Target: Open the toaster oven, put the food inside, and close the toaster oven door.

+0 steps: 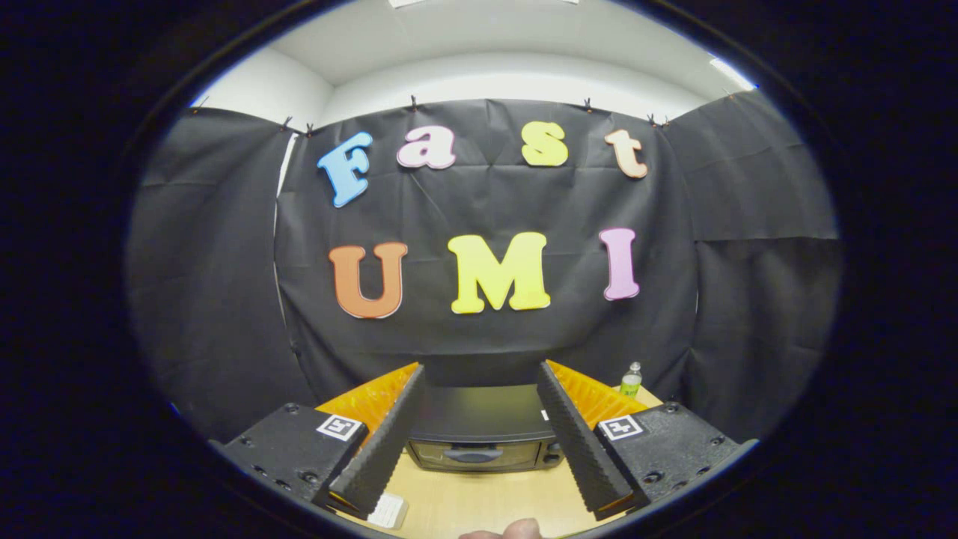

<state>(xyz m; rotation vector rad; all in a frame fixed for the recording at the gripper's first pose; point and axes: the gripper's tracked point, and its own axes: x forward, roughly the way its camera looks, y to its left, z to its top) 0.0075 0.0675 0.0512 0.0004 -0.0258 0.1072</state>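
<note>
Two fingers of the gripper (481,374) are spread wide, nothing held; the closed toaster oven (483,430) is seen beyond them.

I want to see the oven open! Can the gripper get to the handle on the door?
Probably yes. The gripper is open, and the toaster oven sits just ahead between its fingers, door shut. The door handle faces it, with bare table in between and nothing blocking.

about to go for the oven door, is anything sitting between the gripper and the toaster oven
Nothing visible does. The gripper is open, and the toaster oven sits ahead between its fingers, door shut, with bare wooden table in front of it. The bottle stands off to the side behind.
</note>
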